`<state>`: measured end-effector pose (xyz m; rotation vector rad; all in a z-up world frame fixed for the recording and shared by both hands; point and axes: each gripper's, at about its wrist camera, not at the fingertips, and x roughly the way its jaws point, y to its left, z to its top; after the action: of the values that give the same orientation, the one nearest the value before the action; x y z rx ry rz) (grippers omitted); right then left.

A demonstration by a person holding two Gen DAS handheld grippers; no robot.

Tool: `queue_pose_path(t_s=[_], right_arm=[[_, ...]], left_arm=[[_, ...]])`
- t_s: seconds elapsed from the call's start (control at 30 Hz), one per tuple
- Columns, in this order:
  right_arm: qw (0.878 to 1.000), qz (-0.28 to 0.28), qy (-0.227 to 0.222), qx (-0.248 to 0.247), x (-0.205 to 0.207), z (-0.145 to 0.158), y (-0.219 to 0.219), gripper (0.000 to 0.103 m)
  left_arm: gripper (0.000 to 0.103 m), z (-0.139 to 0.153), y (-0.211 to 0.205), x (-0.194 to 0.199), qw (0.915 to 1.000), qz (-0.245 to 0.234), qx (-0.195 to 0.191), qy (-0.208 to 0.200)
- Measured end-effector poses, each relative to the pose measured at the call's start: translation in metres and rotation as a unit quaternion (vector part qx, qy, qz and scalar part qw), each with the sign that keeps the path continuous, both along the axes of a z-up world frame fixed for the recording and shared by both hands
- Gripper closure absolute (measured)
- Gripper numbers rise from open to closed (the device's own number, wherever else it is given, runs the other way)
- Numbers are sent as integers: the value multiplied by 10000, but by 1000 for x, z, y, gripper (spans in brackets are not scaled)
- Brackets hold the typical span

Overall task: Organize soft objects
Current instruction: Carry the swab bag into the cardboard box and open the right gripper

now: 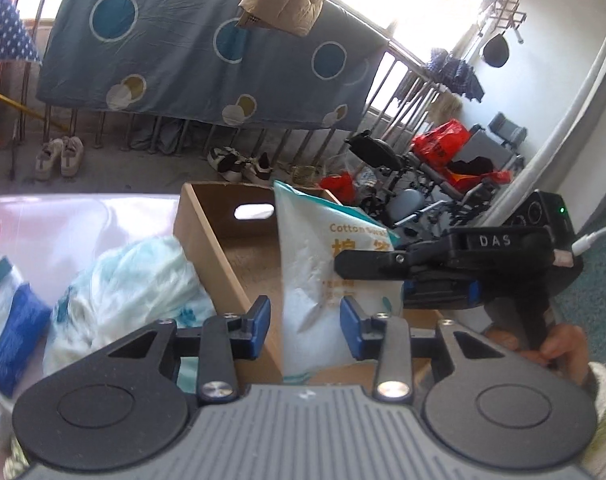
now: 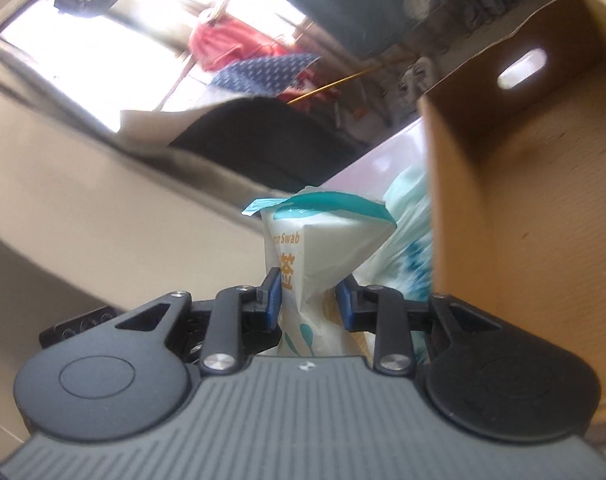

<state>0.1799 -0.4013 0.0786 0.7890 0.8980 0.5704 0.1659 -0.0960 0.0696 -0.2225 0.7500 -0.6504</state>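
A white and teal cotton swab bag stands upright inside an open cardboard box. My right gripper is shut on this bag, and it shows from the side in the left wrist view. My left gripper is open, its blue pads either side of the bag's lower part without pressing it. A pale blue and white soft plastic pack lies on the white cloth just left of the box.
A blue and white packet lies at the far left. Beyond the table hang a blue circle-patterned sheet on a railing, with shoes and wheelchairs with red bags on the floor.
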Motion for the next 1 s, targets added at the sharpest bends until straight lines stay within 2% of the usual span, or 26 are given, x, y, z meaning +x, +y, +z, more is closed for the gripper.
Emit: queue_pose_path(t_s=[0.1, 0.13, 0.17, 0.23, 0.37, 0.57, 0.63, 0.77, 0.87, 0.93, 1.0], right_arm=[[9993, -179, 170, -278, 42, -12, -27, 76], [9993, -179, 170, -278, 42, -12, -27, 76], [9977, -253, 365, -516, 76, -31, -40, 75], [9950, -159, 573, -803, 109, -53, -42, 74], [9854, 185, 932, -1410, 170, -101, -29, 74], [9707, 517, 1091, -2076, 234, -165, 13, 70], [9690, 381, 1084, -2188, 236, -170, 15, 60], [9750, 39, 749, -2091, 222, -157, 6, 59], [9717, -127, 397, -2326, 206, -138, 6, 61], [9681, -158, 321, -2480, 203, -135, 9, 76], [9657, -114, 437, -2558, 211, -144, 16, 85]], left_arm=[[61, -9, -6, 19, 9998, 129, 149, 30], [59, -12, -4, 22, 9997, 179, 152, 44], [57, -16, 1, 24, 9995, 241, 174, 53], [57, -22, 14, 26, 9986, 427, 289, 82], [57, -38, 50, 24, 9951, 838, 469, 220], [57, -54, 89, 19, 9873, 1394, 557, 522], [57, -56, 95, 17, 9858, 1466, 605, 557], [57, -53, 102, 8, 9859, 1463, 698, 425], [57, -50, 103, -4, 9860, 1467, 739, 305], [57, -50, 105, -10, 9854, 1498, 764, 267], [57, -52, 108, -15, 9847, 1543, 765, 275]])
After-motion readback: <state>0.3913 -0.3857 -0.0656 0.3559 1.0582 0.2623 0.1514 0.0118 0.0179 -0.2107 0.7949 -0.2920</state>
